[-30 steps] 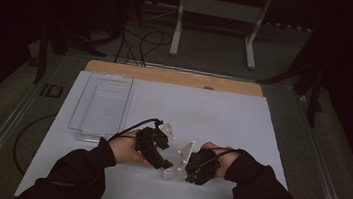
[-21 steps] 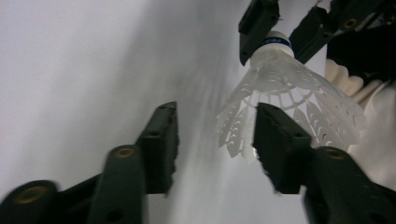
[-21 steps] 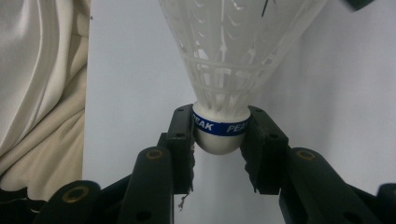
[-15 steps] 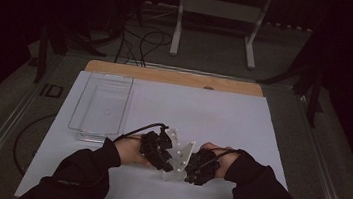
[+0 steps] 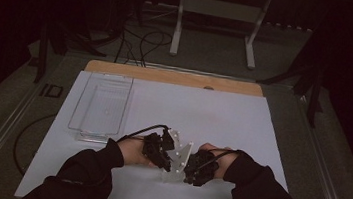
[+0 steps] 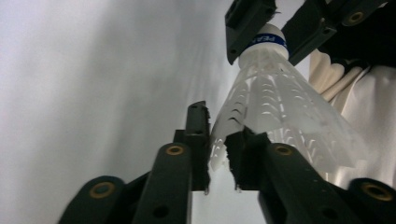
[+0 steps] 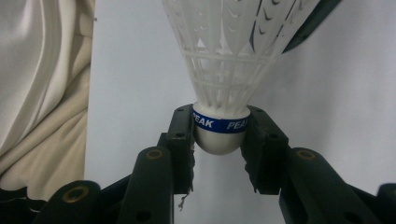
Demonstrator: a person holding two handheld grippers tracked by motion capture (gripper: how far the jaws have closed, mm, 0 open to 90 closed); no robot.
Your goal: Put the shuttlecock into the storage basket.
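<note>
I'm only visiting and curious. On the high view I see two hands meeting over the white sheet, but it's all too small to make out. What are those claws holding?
Observer: A white shuttlecock. The right claw is shut on its rounded head.
Operator: And the other one?
Observer: The left claw has just been closing its jaws, and the rim of the shuttlecock's lattice skirt sits pinched between them.
Operator: Any markings on it?
Observer: A blue band around the head reads PEAK.
</note>
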